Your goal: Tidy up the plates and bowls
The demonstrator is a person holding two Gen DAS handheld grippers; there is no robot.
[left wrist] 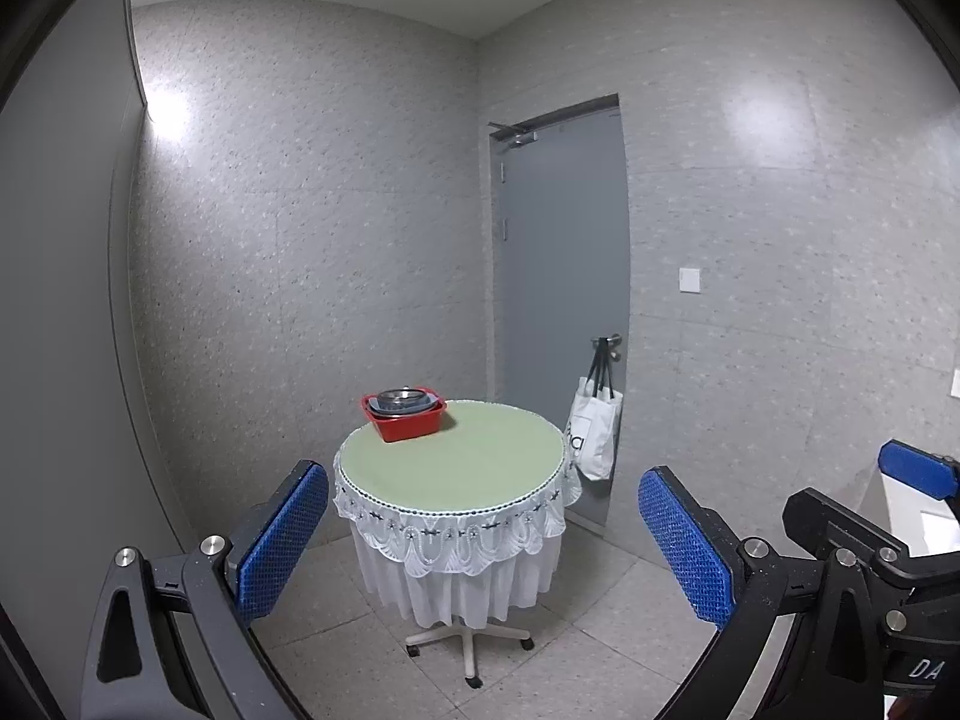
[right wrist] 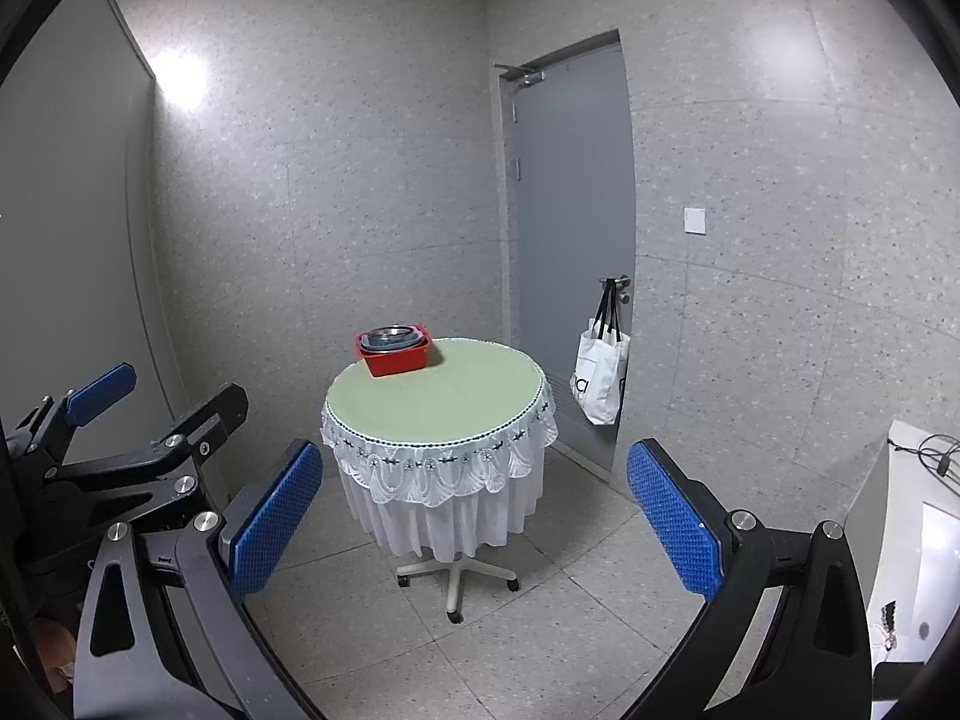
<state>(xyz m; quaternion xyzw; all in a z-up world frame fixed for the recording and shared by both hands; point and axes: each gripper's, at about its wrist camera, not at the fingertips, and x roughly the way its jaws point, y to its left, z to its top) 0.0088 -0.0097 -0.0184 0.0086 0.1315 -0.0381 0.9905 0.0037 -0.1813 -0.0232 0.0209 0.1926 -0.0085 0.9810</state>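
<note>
Left wrist view looks across the room at a round bench [left wrist: 456, 456] with a green top and a white lace skirt. A red tub [left wrist: 405, 417] sits on the far left part of the bench top. Stacked dishes [left wrist: 402, 401] lie inside it, with something shiny and round on top; I cannot tell how many plates or bowls there are. The left gripper [left wrist: 483, 531] has its jaws wide and holds nothing. The right gripper [right wrist: 474, 516] also has its jaws wide and holds nothing. Both are well apart from the bench, out over the floor [right wrist: 540, 630]. From both sets of jaws, the tub lies ahead, higher in the picture and a little to the left. Its long side runs left to right. I think the left gripper is a bit nearer, since the tub sits on its side. I think the job has not begun, and both grippers first need to go forward to the tub.
</note>
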